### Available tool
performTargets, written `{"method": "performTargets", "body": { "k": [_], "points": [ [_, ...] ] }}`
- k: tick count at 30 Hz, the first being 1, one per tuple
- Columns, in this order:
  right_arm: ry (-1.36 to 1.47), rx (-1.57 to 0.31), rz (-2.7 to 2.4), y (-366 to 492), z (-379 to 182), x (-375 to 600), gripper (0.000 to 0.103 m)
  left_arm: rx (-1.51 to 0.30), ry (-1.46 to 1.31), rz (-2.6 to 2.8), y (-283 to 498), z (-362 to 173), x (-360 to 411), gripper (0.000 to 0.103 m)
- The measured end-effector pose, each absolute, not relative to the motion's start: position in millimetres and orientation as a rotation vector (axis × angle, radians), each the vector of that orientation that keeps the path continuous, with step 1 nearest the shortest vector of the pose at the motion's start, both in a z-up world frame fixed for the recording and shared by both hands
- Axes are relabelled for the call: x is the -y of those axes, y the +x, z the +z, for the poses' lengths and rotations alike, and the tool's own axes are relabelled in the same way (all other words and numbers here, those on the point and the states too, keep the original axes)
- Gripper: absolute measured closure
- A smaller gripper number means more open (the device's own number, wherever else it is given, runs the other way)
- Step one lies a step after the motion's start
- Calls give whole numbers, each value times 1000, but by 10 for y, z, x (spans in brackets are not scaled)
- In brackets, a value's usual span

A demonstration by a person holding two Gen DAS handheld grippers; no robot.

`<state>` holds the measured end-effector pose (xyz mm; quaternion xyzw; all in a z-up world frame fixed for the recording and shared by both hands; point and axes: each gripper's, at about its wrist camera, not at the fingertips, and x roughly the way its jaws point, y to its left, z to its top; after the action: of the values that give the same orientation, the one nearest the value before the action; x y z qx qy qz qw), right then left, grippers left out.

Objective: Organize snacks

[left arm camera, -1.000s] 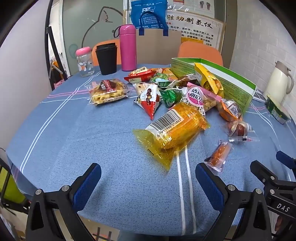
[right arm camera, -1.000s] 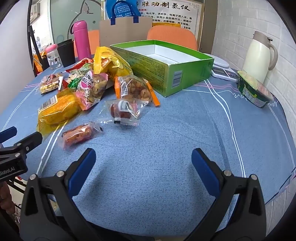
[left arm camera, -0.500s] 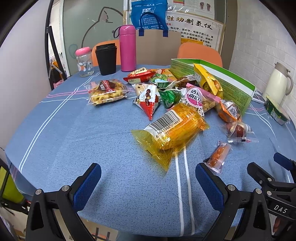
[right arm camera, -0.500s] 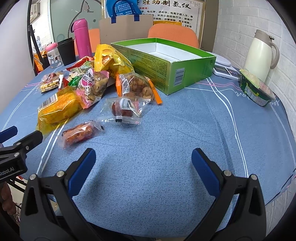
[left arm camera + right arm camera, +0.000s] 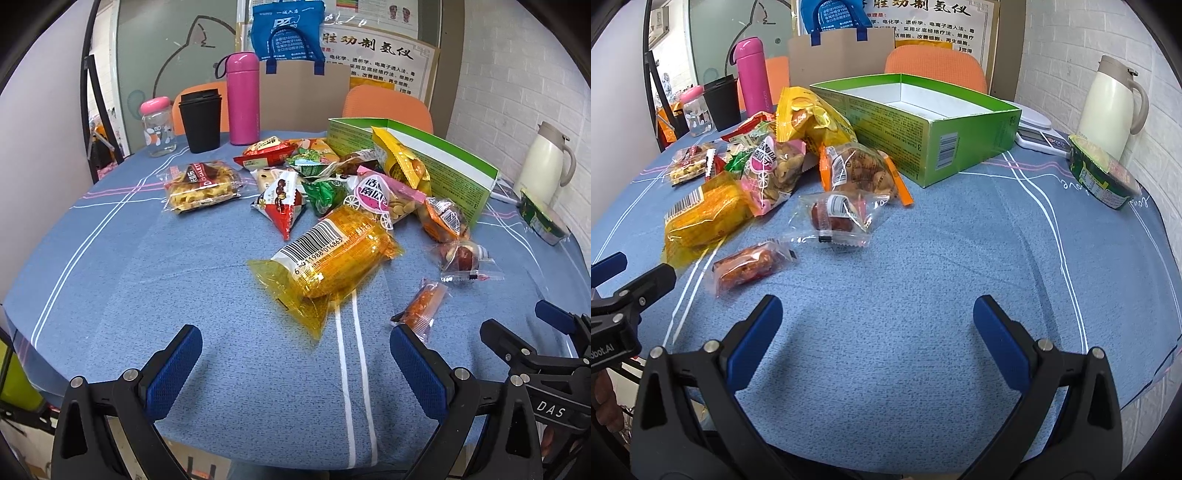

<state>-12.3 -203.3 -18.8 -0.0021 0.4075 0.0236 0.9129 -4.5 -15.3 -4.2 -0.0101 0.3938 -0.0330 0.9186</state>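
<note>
I have both tools low over the near edge of the table (image 5: 110, 266), which is covered in a blue cloth with white and pink lines. My left gripper (image 5: 295, 354) has its blue-padded jaws spread wide with nothing between them, and ahead of it lies a large yellow snack pack (image 5: 328, 258) with its barcode face up. A small orange sachet (image 5: 421, 306) lies just beyond that gripper's right finger. My right gripper (image 5: 877, 321) is likewise wide apart and holds nothing, hovering over bare cloth. Ahead of it and to the left, a clear packet with a dark red fruit (image 5: 838, 218) lies near the same orange sachet. The other snacks form a loose heap beside the green box (image 5: 923, 122), whose white inside I can see as bare; a yellow bag (image 5: 809, 118) leans against its long side. Behind the heap stand a pink flask (image 5: 242, 98), a black cup (image 5: 200, 122) and a small jar (image 5: 157, 127). A cream jug (image 5: 1112, 103) stands at the far right.
</note>
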Motion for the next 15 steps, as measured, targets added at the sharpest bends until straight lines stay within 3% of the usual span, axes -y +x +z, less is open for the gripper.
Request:
{"method": "performTargets", "body": {
  "k": [15],
  "points": [
    [3,-850,57,-62,-236,2085,0,-821,-50,-123,-22,-59,169,0]
  ]
}}
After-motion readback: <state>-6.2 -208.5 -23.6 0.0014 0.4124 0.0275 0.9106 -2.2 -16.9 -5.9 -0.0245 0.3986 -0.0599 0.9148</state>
